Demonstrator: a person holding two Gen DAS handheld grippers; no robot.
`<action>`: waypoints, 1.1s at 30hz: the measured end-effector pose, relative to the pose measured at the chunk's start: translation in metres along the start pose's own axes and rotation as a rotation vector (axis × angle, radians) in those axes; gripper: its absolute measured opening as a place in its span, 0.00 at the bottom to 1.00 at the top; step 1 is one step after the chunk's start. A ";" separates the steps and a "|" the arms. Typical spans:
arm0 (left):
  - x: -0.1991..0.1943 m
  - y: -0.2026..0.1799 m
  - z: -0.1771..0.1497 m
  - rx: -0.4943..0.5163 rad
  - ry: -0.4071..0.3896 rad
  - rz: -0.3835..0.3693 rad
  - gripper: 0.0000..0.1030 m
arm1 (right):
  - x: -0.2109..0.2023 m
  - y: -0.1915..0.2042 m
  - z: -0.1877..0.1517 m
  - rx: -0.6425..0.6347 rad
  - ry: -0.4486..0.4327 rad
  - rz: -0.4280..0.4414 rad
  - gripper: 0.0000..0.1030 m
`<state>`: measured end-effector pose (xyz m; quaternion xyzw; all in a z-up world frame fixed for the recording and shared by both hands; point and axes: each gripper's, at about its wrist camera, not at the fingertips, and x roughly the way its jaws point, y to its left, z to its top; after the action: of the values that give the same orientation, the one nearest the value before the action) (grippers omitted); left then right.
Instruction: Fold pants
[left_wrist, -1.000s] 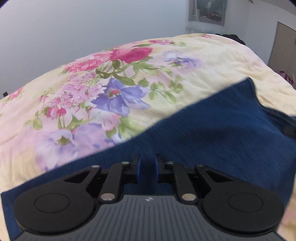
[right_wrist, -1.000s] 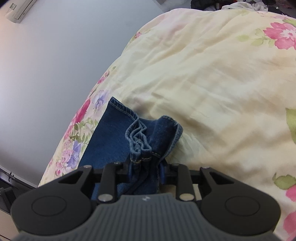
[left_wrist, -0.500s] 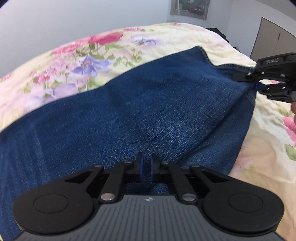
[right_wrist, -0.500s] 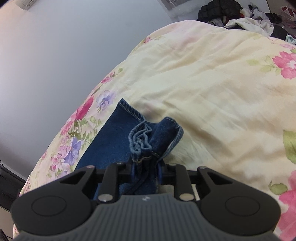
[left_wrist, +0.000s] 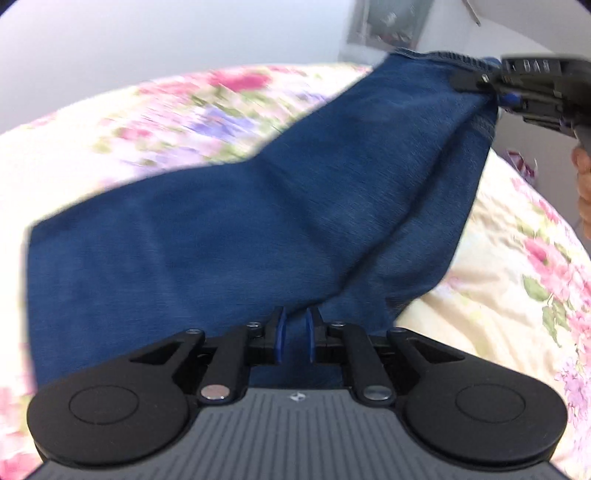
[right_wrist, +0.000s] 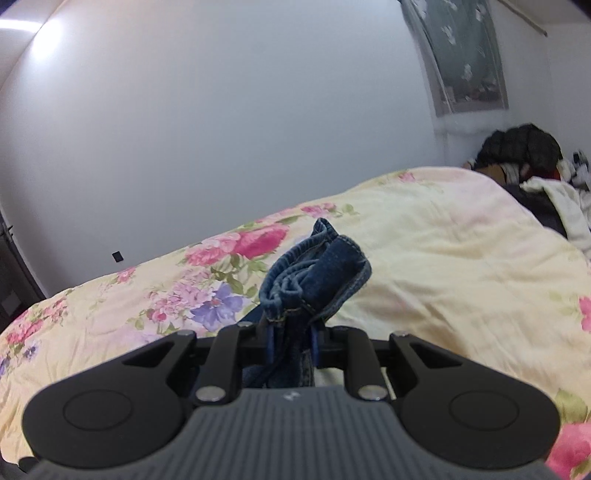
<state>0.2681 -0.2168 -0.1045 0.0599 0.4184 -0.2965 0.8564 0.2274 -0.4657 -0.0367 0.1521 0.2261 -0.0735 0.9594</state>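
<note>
- Nearest in the left wrist view, the left gripper (left_wrist: 294, 339) pinches a fold of the blue denim pants (left_wrist: 236, 236) between its blue pads, the jaws closed on the cloth with only a narrow gap.
- In the right wrist view, the right gripper (right_wrist: 291, 341) is clamped on the bunched hem of the pants (right_wrist: 314, 275), and the stitched cuff stands up crumpled just past the fingertips.
- The pants hang stretched between the two grippers, above a bed covered by a cream floral quilt (left_wrist: 509, 280); the quilt (right_wrist: 443, 258) bears pink and purple flowers with green leaves.
- Only the left wrist view shows the broad span of denim, rising toward the upper right, where the right gripper (left_wrist: 508, 98) holds the hem edge; part of the person's hand (left_wrist: 583, 184) shows at the frame's right edge. This view is motion-blurred.
- Only the right wrist view shows the far end of the bed, where a pile of dark and white clothes (right_wrist: 524, 166) lies against the corner.
- Farthest off, a plain white wall (right_wrist: 221, 129) runs behind the bed, with a grey-green hanging (right_wrist: 461, 55) high on the right.
</note>
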 end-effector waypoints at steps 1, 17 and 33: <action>-0.012 0.010 0.001 -0.009 -0.015 0.014 0.14 | -0.004 0.016 0.003 -0.041 -0.012 0.001 0.12; -0.147 0.166 -0.050 -0.228 -0.222 0.250 0.21 | 0.019 0.267 -0.057 -0.533 0.059 0.094 0.12; -0.129 0.207 -0.097 -0.407 -0.142 0.135 0.22 | 0.071 0.322 -0.183 -0.764 0.431 0.229 0.30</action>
<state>0.2565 0.0456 -0.1005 -0.1071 0.4033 -0.1515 0.8961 0.2824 -0.1081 -0.1414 -0.1769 0.4132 0.1551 0.8797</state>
